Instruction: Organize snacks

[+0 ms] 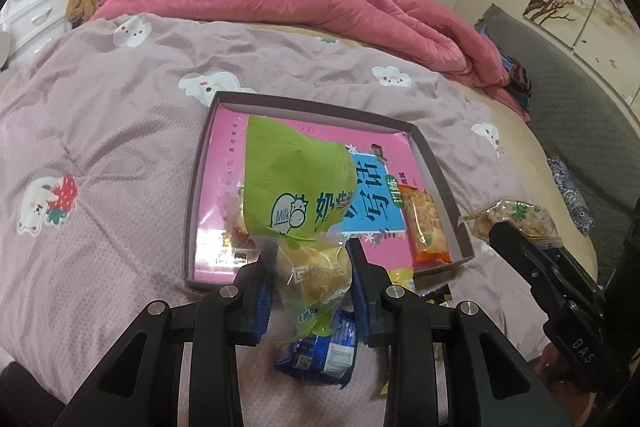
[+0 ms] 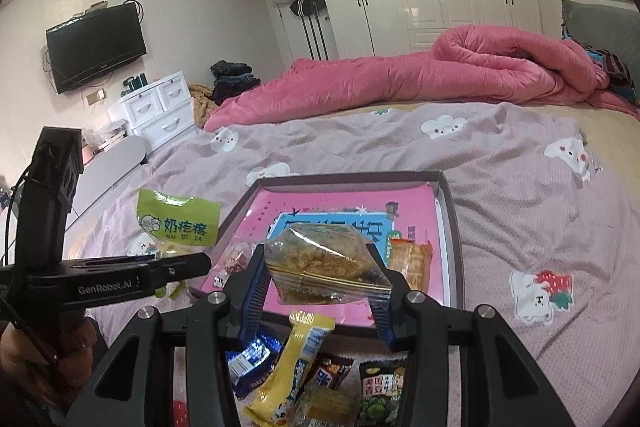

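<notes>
We have the left hand-held gripper (image 1: 310, 281) pinching the light, crinkly green milk-snack bag (image 1: 298, 187) low over the tray's (image 1: 434, 163) near edge; the right hand-held gripper (image 2: 320, 281) clamps a crushable clear cracker pack (image 2: 324, 269) by its middle

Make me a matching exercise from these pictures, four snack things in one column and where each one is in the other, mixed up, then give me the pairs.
Things
1. green milk snack bag
2. clear cracker packet
3. orange packet
4. yellow bar

Places
A. lying inside the tray by its right wall
B. gripped by the right gripper
C. on the bedspread in the pile in front of the tray
D. gripped by the left gripper

Pairs: 1-D, 2-B, 3-A, 4-C
</notes>
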Available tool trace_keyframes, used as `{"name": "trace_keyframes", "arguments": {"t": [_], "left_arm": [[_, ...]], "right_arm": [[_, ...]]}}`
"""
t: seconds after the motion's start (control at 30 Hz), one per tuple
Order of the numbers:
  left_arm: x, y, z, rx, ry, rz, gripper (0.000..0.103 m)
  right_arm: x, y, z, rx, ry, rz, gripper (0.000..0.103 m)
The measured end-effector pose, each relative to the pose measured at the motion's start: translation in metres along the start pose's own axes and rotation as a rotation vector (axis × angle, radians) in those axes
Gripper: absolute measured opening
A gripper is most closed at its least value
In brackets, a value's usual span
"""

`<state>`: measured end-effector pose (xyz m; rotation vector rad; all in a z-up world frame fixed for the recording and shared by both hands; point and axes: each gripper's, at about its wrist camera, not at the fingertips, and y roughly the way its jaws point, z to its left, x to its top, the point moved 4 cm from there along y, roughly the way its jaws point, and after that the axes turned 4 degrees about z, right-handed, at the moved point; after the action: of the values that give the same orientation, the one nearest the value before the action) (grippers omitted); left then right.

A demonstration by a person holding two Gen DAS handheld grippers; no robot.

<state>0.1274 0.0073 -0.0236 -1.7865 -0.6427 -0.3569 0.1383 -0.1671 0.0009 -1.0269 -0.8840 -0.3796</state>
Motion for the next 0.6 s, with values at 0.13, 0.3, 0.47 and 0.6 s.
{"name": "trace_keyframes", "arguments": {"t": [0.13,0.3,0.47,0.6], "left_arm": [[0.007,0.0,-0.004,-0.002,0.0,-0.008,0.034],[0.015,0.001,-0.011,-0.008,0.006,-0.018,0.034],[0.019,0.006,-0.015,-0.014,0.003,-0.01,0.034],[0.024,0.011,-0.016,-0.007,0.005,-0.007,0.034]], "right_arm": [[0.007,0.0,-0.004,0.002,0.007,-0.013,0.046],[0.011,0.002,-0.009,-0.001,0.026,-0.015,0.046],[0.016,0.006,-0.016,-0.014,0.033,-0.007,0.046],[0.021,0.01,-0.023,-0.005,0.053,0.001,0.046]]}}
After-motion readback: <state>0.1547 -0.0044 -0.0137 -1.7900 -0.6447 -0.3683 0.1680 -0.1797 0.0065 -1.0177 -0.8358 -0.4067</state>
